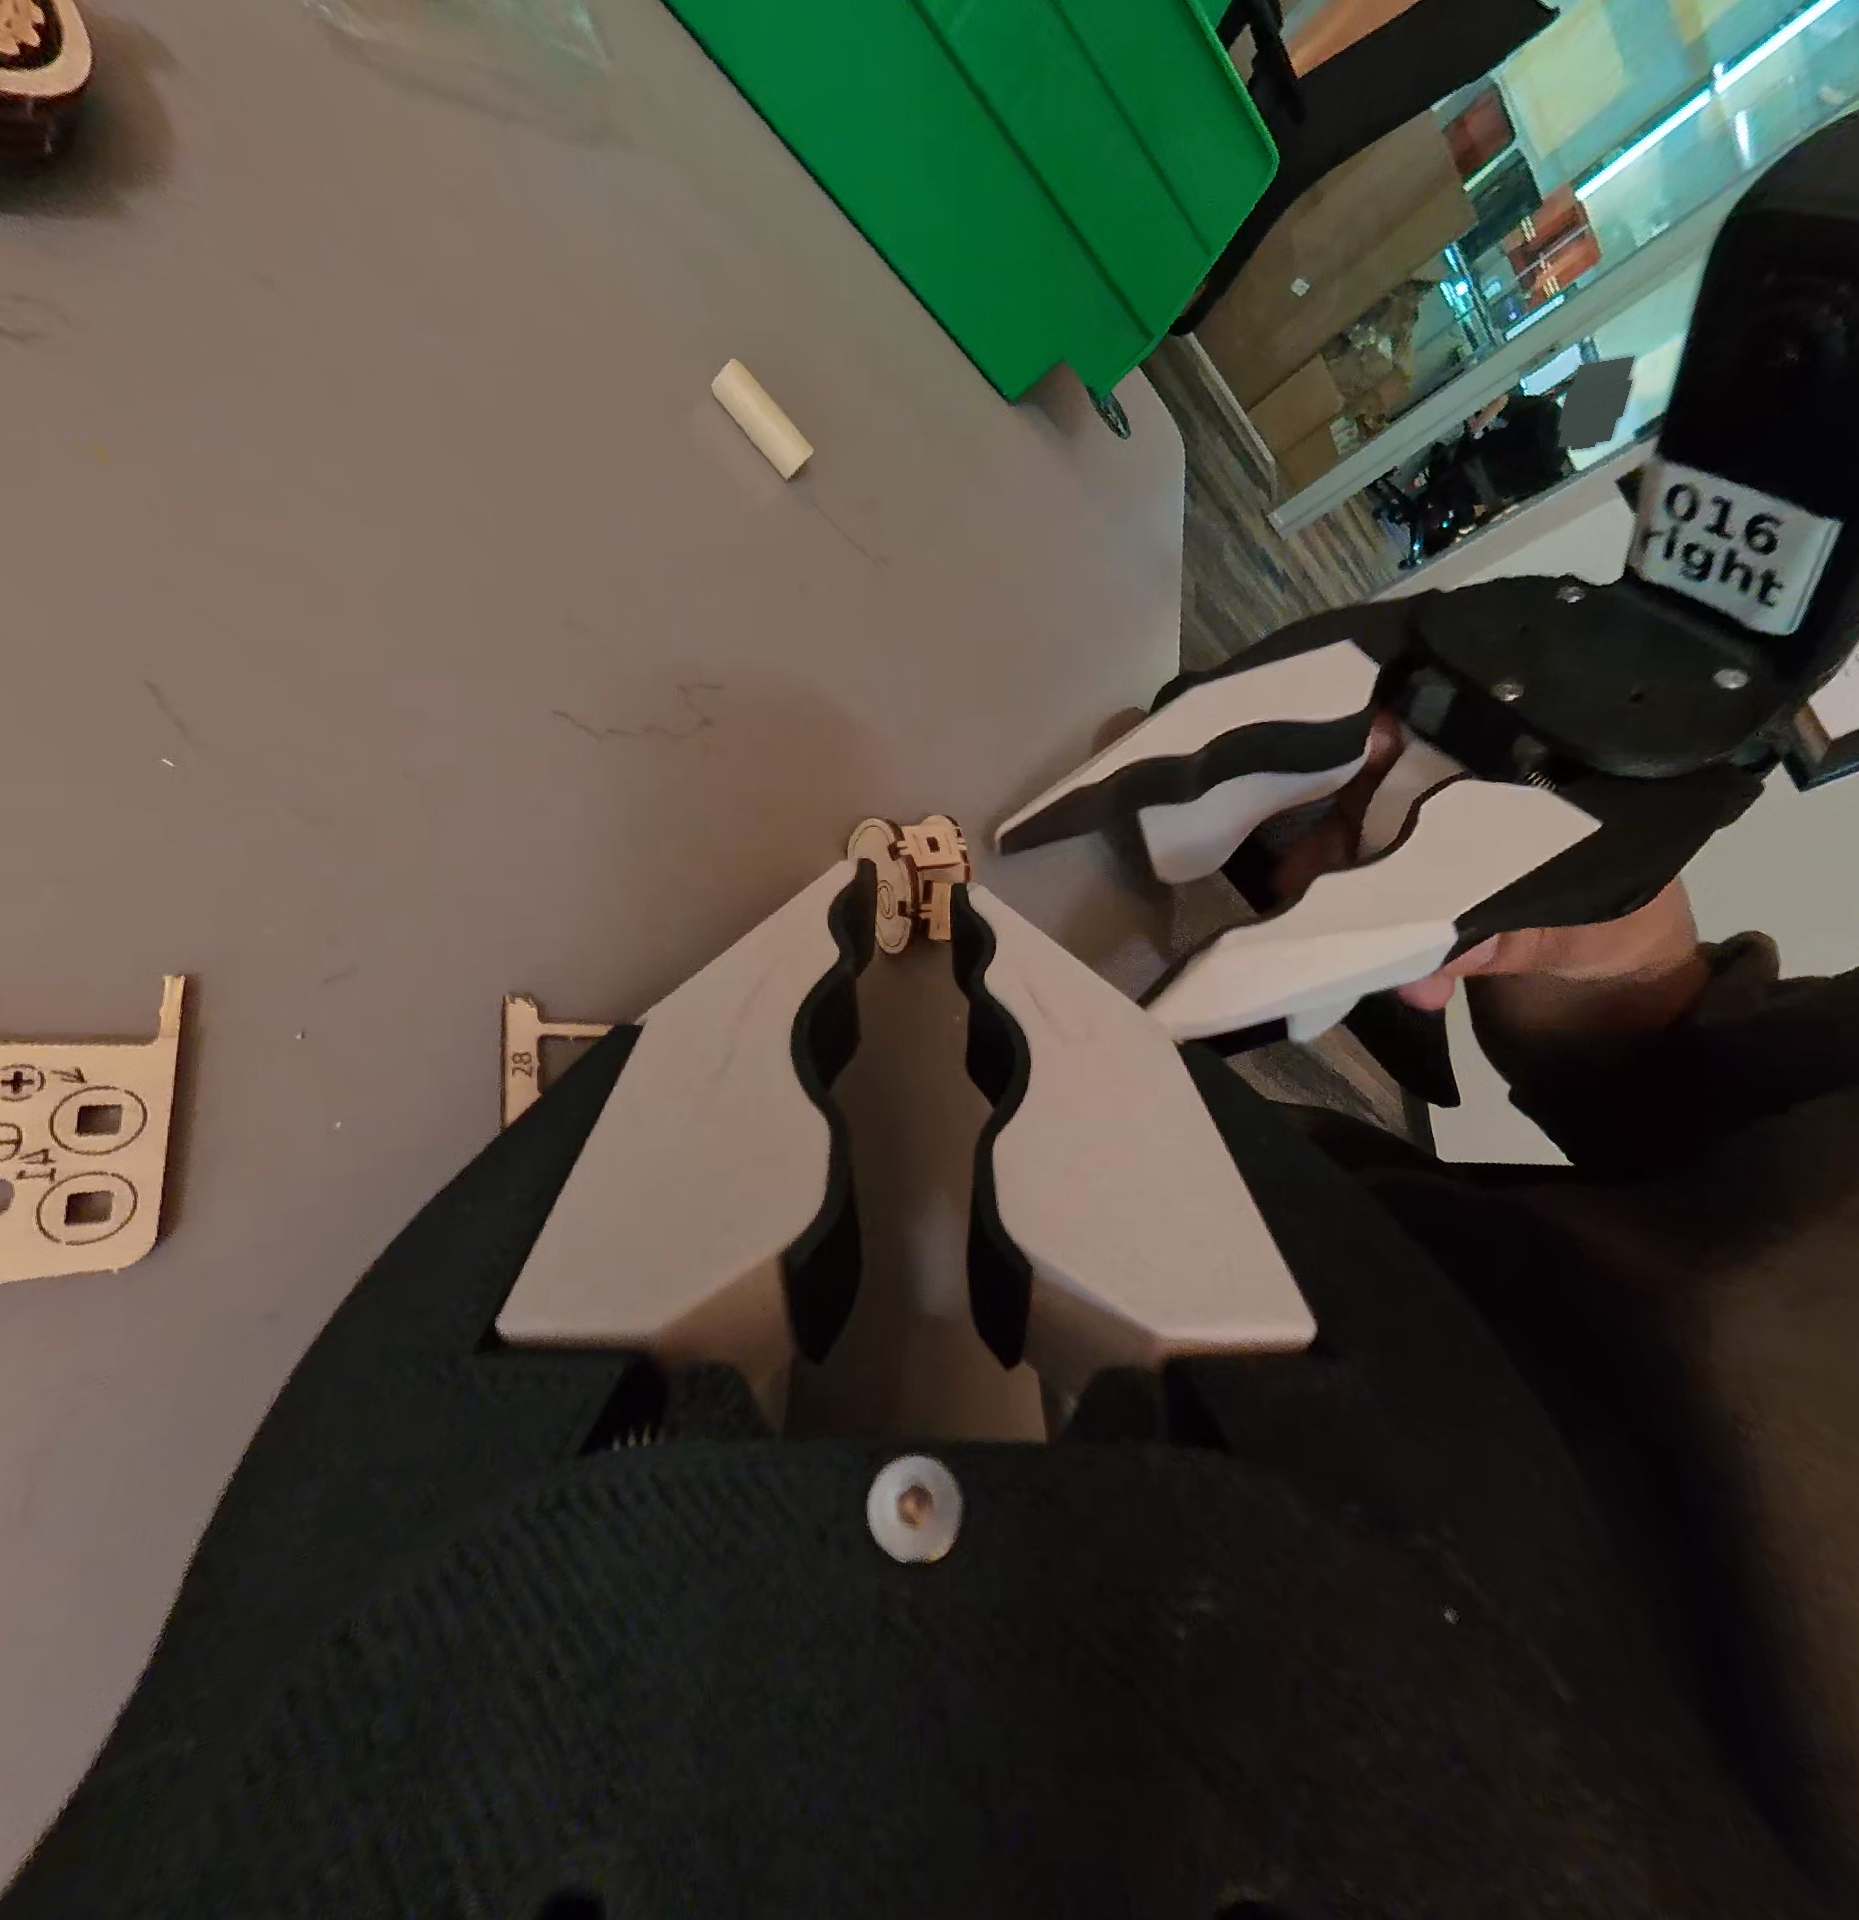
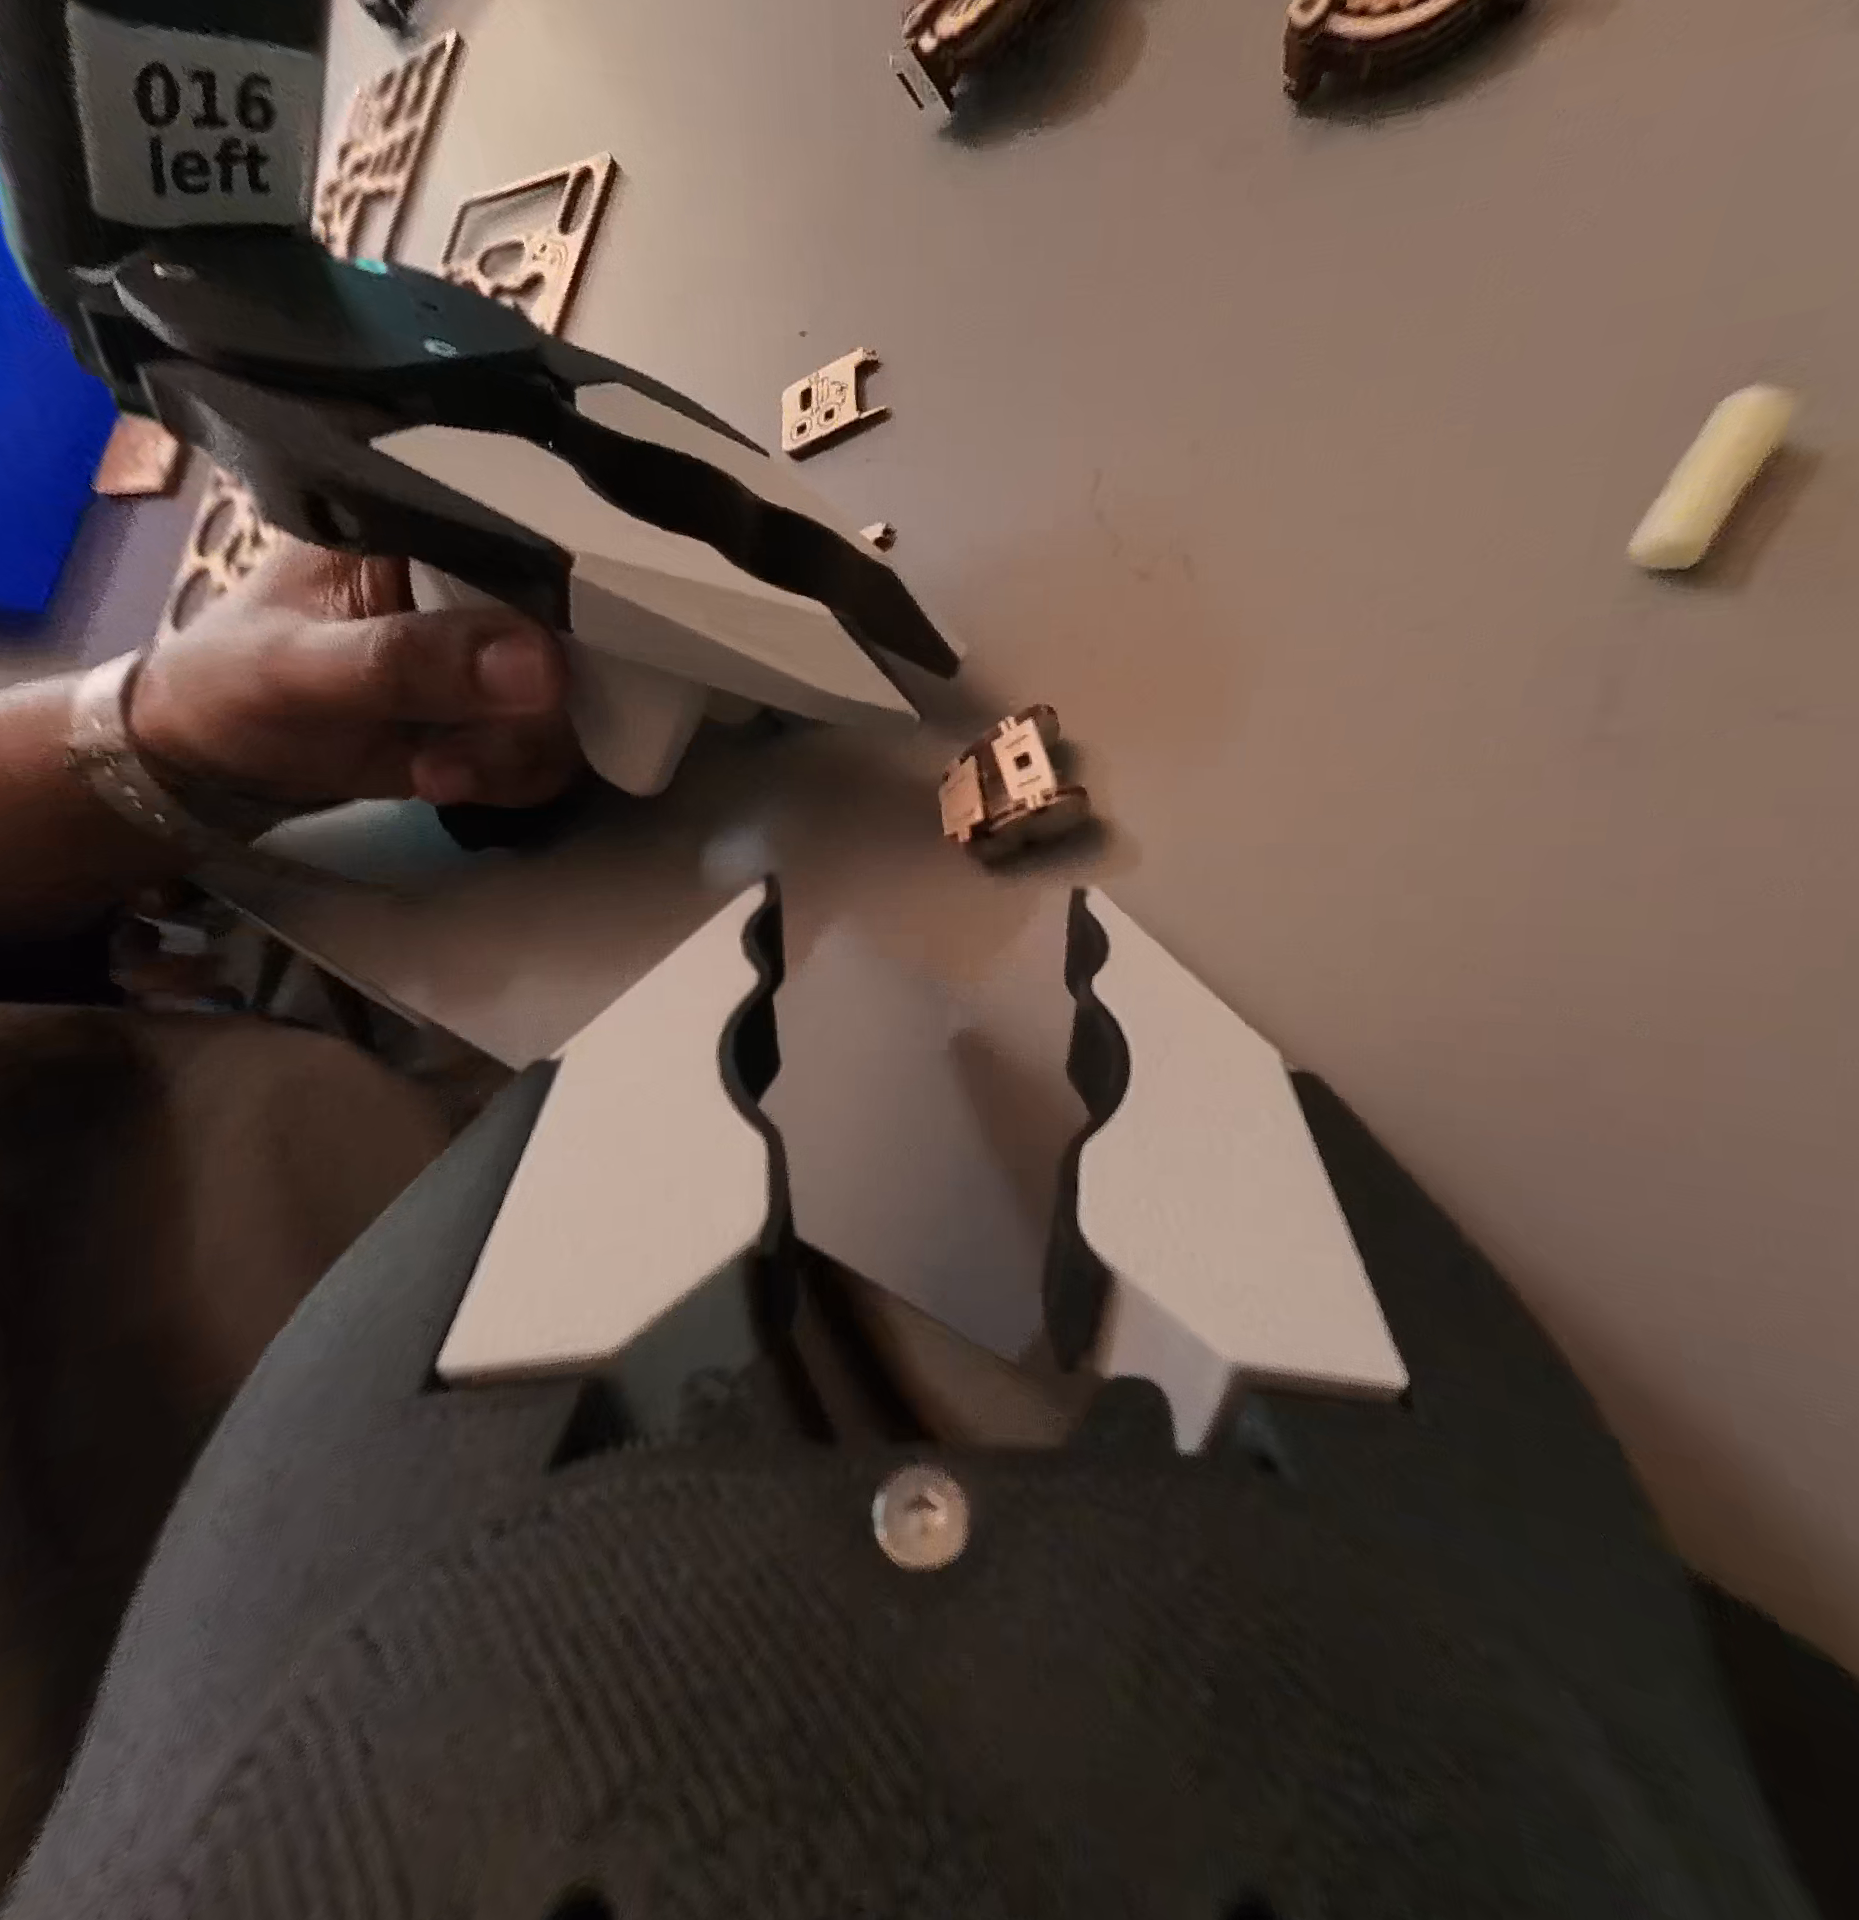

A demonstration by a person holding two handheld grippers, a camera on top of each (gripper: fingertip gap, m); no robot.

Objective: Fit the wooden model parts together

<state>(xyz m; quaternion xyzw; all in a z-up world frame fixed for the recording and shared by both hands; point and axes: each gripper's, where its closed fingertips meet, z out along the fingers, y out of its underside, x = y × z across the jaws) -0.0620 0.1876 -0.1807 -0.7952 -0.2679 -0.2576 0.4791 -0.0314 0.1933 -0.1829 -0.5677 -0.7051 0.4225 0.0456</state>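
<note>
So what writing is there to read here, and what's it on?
I don't quote writing; it stands on:
White label, left hand-held gripper.
White label, right hand-held gripper.
Engraved marks, wooden offcut.
Engraved number, small wooden piece.

- A grey table (image 1: 405, 623) with faint scratches fills most of both views.
- A green bin (image 1: 1008, 177) is seen at the table's far edge.
- Beyond the edge, a wood-patterned floor (image 1: 1247, 582), brown cardboard boxes (image 1: 1330, 270) and a glass partition (image 1: 1590, 260) lit by strip lights are visible.
- A blue object (image 2: 21, 416) is seen at the left of the right wrist view.
</note>
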